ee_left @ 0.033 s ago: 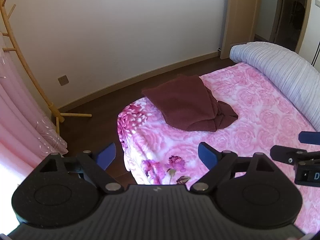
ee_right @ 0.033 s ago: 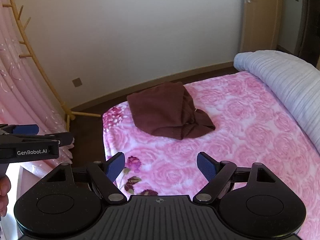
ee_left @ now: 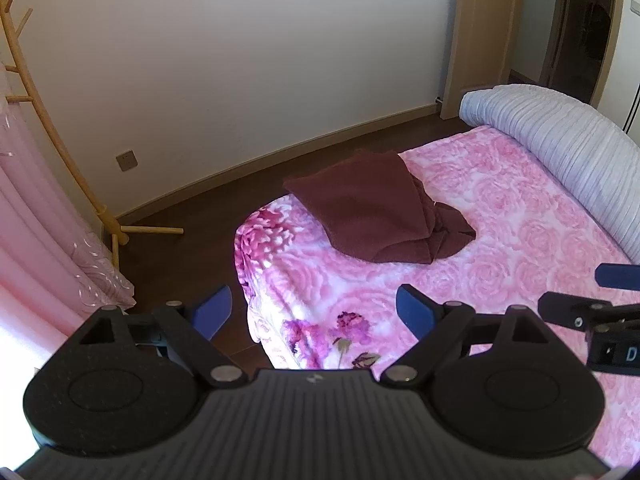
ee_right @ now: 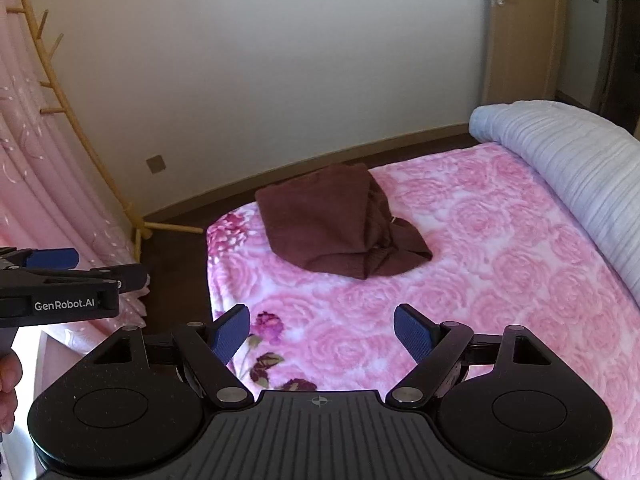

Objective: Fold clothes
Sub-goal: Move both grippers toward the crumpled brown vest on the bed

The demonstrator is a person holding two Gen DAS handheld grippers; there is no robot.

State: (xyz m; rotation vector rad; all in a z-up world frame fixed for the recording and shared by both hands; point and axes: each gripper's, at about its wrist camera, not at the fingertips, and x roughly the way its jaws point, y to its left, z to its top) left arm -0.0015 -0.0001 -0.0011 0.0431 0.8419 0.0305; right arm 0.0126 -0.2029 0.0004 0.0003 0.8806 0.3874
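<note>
Bedroom scene, seen from just above the near end of a bed (ee_left: 520,240) covered with a pink blanket printed with roses. Near the bed's far left corner lay a dark maroon garment (ee_left: 372,212), loosely bunched in a soft heap, its flatter part toward the wall and its creased folds spilling toward the middle of the bed. From the right wrist view the same garment (ee_right: 336,224) sat well ahead of both tools, touched by neither.

The left hand-held gripper (ee_left: 314,310) hovered over the bed's near left corner with its two blue-padded fingers (ee_left: 412,310) spread wide and nothing between them. The right hand-held gripper (ee_right: 322,336) hung over the blanket beside it, its jaws likewise spread wide and empty. Each tool showed at the edge of the other's view, the left one carrying white lettering on its black side. Part of a person's hand (ee_right: 8,388) was visible at the lower left edge of the right wrist view.

Along the bed's right side lay a rolled pale blue-grey quilt (ee_left: 560,152). To the left stood a wooden coat rack (ee_left: 52,136) beside pink curtains (ee_left: 36,240). Dark wooden floor (ee_left: 184,256) ran to a white wall (ee_left: 240,60), and a wooden door (ee_left: 480,32) stood at the far right.
</note>
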